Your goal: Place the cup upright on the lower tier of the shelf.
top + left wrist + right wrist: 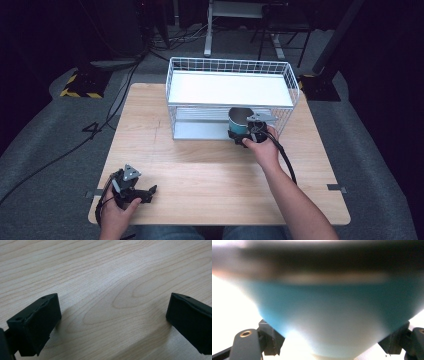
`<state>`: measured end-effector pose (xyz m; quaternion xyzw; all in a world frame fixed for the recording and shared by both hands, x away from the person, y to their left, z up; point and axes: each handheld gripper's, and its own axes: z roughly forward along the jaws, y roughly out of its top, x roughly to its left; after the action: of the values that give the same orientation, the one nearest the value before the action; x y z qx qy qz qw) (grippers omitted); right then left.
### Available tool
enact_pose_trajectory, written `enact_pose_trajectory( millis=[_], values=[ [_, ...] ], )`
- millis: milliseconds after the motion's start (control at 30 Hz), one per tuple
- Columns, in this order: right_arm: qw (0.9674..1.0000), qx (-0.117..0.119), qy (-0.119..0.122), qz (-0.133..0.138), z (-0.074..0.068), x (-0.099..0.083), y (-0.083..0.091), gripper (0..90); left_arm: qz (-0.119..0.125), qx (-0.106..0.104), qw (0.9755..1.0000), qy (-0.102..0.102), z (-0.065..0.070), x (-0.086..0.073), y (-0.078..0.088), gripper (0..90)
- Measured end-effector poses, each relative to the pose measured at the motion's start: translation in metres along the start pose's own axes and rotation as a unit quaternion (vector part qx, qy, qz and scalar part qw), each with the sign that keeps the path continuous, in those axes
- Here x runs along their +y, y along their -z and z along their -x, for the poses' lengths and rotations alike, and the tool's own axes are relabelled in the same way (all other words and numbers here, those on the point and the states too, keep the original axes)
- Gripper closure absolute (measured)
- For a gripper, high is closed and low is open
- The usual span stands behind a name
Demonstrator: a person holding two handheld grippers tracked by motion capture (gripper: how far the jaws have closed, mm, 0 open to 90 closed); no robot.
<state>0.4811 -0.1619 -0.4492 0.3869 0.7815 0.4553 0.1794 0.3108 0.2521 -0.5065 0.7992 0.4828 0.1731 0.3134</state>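
Left gripper (145,192) rests at near left table (200,170) edge, jaws wide apart, nothing between. Right gripper (248,134) clamps teal cup (239,122) at front of white wire rack (230,90), lower shelf opening, mid-table.

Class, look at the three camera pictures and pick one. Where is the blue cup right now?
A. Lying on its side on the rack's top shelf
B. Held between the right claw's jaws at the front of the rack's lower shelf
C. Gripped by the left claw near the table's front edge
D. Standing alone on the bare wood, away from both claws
B: the blue cup sits between the jaws of the right claw at the front of the white wire rack, level with its lower shelf, while the left claw is open over bare table.
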Motion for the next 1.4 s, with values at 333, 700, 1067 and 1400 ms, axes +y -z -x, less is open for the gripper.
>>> enact_pose_trajectory(
  millis=[333,700,1067,1400],
  values=[
    [1.0000,-0.001,0.004,0.003,-0.003,0.002,-0.021,22.8,0.000,0.000,1.0000,0.000,0.000,0.000,0.000,0.2],
    [0.9997,-0.017,0.000,0.020,-0.002,0.003,-0.041,22.8,0.000,0.000,1.0000,0.000,0.000,0.000,0.000,0.2],
    [0.9993,-0.032,0.004,0.021,0.001,0.006,-0.061,22.7,0.000,0.000,1.0000,0.000,0.000,0.000,0.000,0.3],
    [0.9991,-0.037,-0.016,0.011,0.004,0.002,-0.070,22.6,0.000,0.000,1.0000,0.000,0.000,0.000,0.000,0.3]
  ],
)
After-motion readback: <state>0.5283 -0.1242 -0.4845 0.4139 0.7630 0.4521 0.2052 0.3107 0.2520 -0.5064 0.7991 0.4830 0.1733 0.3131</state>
